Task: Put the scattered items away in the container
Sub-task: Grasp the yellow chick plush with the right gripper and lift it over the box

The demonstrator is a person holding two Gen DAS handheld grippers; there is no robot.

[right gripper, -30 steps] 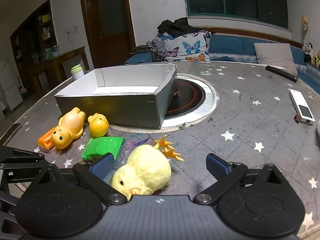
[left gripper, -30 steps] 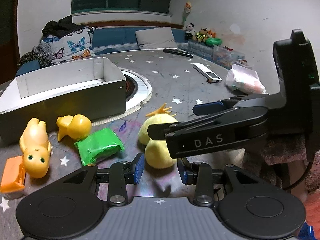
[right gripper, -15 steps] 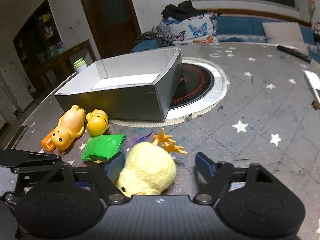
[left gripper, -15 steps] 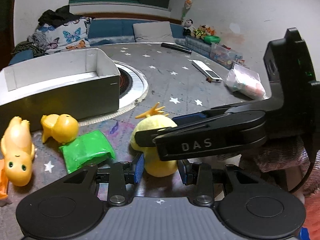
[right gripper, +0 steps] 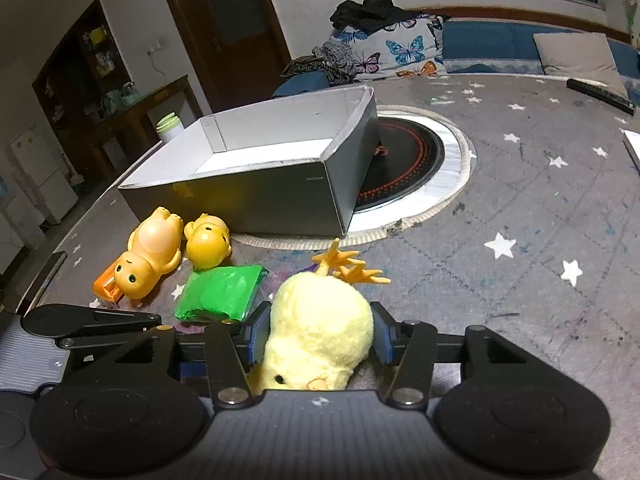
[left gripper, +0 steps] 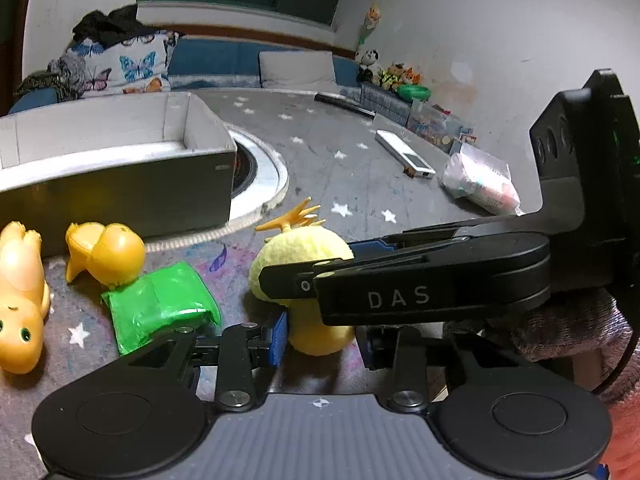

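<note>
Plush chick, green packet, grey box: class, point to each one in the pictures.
Plush chick [right gripper: 320, 324], right wrist view, its fluffy body.
Green packet [right gripper: 220, 292], right wrist view, its top face.
Grey box [right gripper: 260, 208], right wrist view, its near outer wall.

A white remote and a plastic-wrapped packet lie well ahead, right of the left gripper.

The way to the box is crowded on the left — a green packet, a small yellow duck and a larger orange toy are packed between the plush chick and the box's near wall. The left tool is hemmed in by the right tool, whose body crosses just in front of it. To the right, bare worktop is left open — only a remote and a plastic bag lie far off.
</note>
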